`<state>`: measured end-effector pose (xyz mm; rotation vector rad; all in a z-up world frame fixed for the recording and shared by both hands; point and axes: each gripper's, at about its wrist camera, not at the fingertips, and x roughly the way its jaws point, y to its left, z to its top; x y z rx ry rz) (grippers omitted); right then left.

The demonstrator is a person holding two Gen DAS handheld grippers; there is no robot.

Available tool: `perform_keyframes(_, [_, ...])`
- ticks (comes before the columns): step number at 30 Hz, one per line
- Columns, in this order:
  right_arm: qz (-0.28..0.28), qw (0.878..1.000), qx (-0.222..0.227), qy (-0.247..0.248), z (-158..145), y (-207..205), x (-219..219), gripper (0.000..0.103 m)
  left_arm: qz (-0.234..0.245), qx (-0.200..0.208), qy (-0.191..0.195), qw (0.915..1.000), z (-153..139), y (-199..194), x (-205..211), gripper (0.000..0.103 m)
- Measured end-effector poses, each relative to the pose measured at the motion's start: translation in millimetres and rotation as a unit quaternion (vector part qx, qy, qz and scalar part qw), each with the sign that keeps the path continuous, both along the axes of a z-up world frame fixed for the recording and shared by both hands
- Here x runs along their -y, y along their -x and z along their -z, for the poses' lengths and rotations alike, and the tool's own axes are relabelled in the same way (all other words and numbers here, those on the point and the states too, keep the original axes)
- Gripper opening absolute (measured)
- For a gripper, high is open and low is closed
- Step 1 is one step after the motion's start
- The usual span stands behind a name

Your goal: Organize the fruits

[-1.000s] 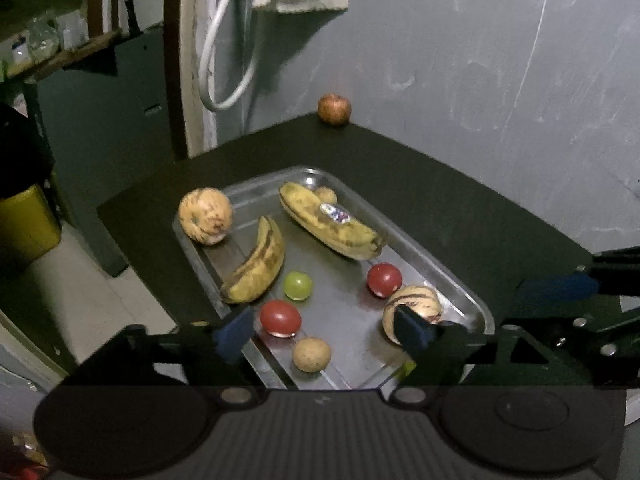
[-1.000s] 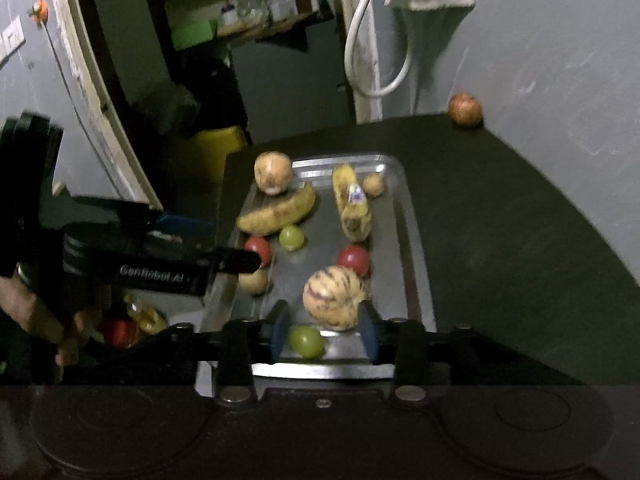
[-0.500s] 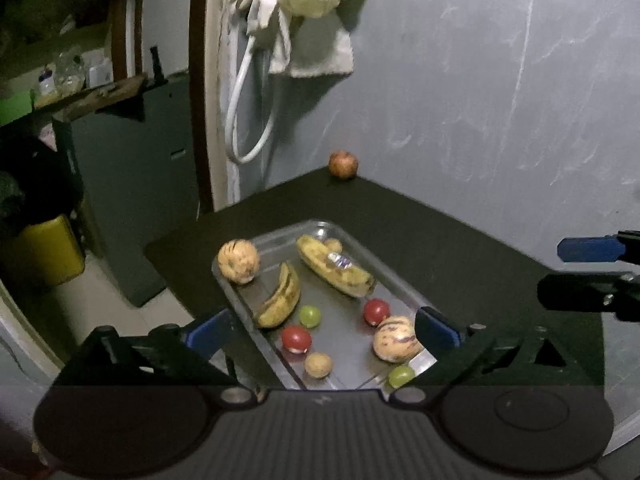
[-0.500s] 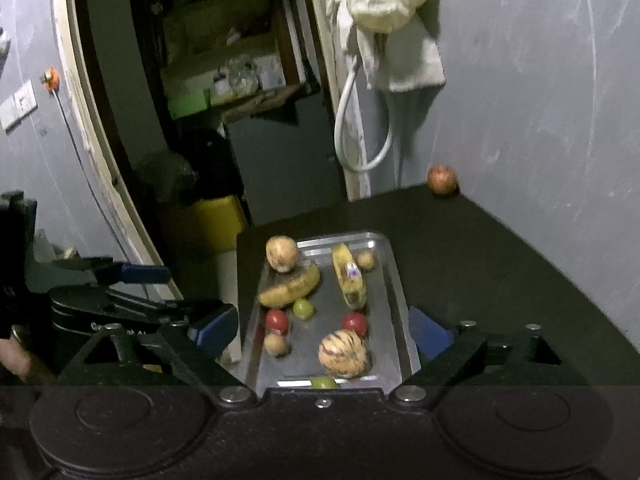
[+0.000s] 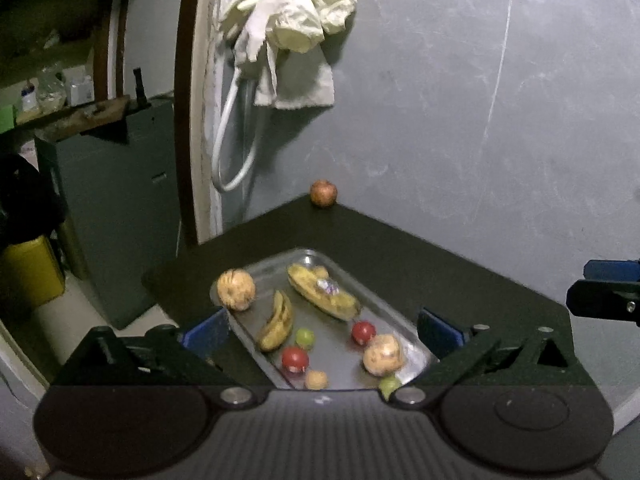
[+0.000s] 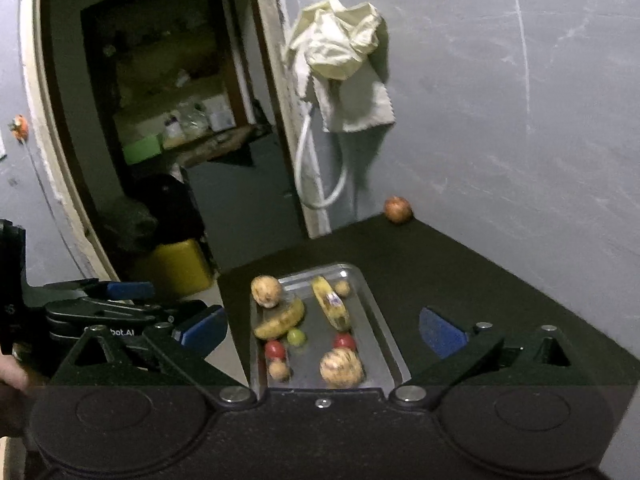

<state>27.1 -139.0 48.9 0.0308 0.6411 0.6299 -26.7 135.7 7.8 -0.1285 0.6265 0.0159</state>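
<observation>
A metal tray [image 5: 384, 304] on the dark table holds two bananas [image 5: 322, 292], two striped round fruits [image 5: 383, 354], two red tomatoes [image 5: 295, 359], two small green fruits [image 5: 305, 337] and a small brown one [image 5: 316, 379]. A reddish apple [image 5: 323, 193] sits alone at the table's far corner. My left gripper [image 5: 322, 332] hangs open above the tray's near end, holding nothing. My right gripper [image 6: 322, 330] is also above the tray [image 6: 376, 320], its jaws opening with nothing gripped. Each gripper shows at the edge of the other's view.
A pale cloth [image 5: 288, 40] and a white hose [image 5: 232, 160] hang on the grey wall behind the table. Left of the table is a doorway with a yellow container [image 6: 178, 266] on the floor. The table's left edge drops off beside the tray.
Both grippers rose and drew back from the tray, so the fruits look smaller. The right jaws spread wide from around the small green fruit at the tray's near end. The left jaws widened too.
</observation>
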Motion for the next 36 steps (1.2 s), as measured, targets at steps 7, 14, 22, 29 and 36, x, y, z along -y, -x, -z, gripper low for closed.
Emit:
perform_keyframes(7, [0.041, 0.998, -0.047, 0.030, 31.1, 20.5, 2.8, 0.102, -0.003, -0.033, 0.005, 0.9994, 26.2, 13.8, 9.7, 0.102])
perform_keyframes(14, [0.032, 0.997, -0.057, 0.040, 44.0, 12.5, -5.1, 0.102, -0.014, -0.038, -0.006, 0.9991, 25.4, 13.8, 19.0, 0.102])
perform_keyframes(22, [0.045, 0.997, -0.053, 0.041, 44.5, 9.4, 1.3, 0.102, -0.012, -0.041, -0.020, 0.9989, 25.1, 14.7, 25.7, 0.102])
perform_keyframes(29, [0.051, 0.996, -0.058, 0.039, 47.1, 15.7, 7.2, 0.102, -0.007, -0.041, -0.016, 0.9990, 25.4, 16.8, 25.9, 0.102])
perform_keyframes(36, [0.049, 0.997, -0.056, 0.038, 46.4, 18.8, 7.5, 0.102, -0.008, -0.037, -0.016, 0.9991, 24.4, 19.9, 27.0, 0.102])
